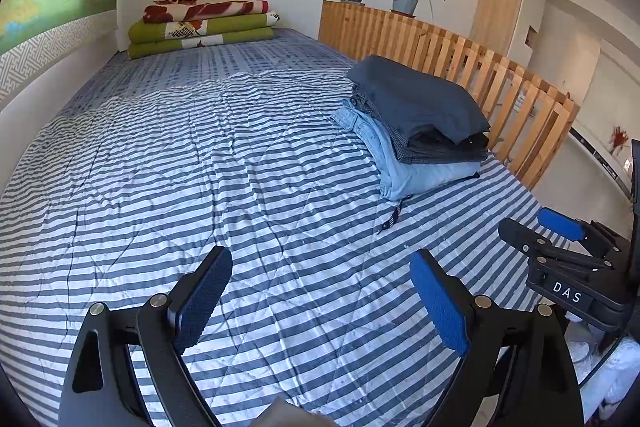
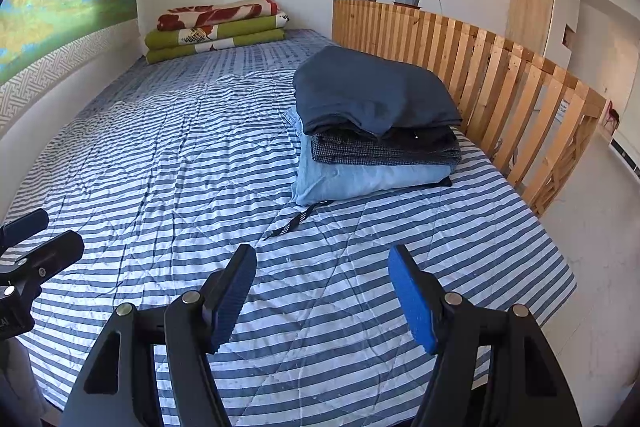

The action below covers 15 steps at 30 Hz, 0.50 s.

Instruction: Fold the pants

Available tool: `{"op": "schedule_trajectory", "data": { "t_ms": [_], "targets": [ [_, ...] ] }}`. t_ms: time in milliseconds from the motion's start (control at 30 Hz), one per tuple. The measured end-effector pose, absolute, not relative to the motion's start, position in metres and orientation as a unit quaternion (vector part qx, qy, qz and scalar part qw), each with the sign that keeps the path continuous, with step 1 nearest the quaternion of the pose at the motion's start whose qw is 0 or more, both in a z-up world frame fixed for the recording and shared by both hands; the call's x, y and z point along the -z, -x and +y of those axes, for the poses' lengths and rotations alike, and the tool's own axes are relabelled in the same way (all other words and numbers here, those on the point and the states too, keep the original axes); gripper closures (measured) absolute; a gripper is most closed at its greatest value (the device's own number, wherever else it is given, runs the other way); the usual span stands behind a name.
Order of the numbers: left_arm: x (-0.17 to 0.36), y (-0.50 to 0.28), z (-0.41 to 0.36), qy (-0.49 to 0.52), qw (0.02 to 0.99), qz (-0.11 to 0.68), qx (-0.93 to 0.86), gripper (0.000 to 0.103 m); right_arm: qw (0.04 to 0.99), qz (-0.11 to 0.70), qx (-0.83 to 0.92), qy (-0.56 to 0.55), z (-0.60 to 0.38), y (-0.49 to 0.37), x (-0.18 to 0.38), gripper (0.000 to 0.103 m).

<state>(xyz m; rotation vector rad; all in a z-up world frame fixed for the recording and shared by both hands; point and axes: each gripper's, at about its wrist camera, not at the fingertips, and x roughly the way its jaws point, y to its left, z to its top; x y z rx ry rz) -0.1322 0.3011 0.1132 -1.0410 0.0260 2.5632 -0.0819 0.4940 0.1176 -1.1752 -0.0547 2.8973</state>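
Striped bed fills most of the frame. The stack of folded pants sits center-right by the wooden rail. Down at the bottom, left gripper and right gripper both have fingers spread wide, holding nothing.

Soft daylight fills both views, bright and even on the striped bedcover, with only faint shadows in its creases. Focus is sharp centrally; fisheye distortion bends the wooden rail, and corners vignette to black.
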Motion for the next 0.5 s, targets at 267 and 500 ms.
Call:
{"op": "schedule_trajectory", "data": {
  "t_ms": [267, 500],
  "targets": [
    [-0.1123, 0.1289, 0.3006, 0.365, 0.186, 0.013, -0.912, 0.010, 0.005, -0.019, -0.926, 0.377, 0.4930, 0.0822, -0.1171, 0.038],
    [-0.1072, 0.1325, 0.2941, 0.374, 0.177, 0.007, -0.910, 0.010, -0.003, -0.022, -0.923, 0.384, 0.4897, 0.0860, -0.1108, 0.038]
  ]
}}
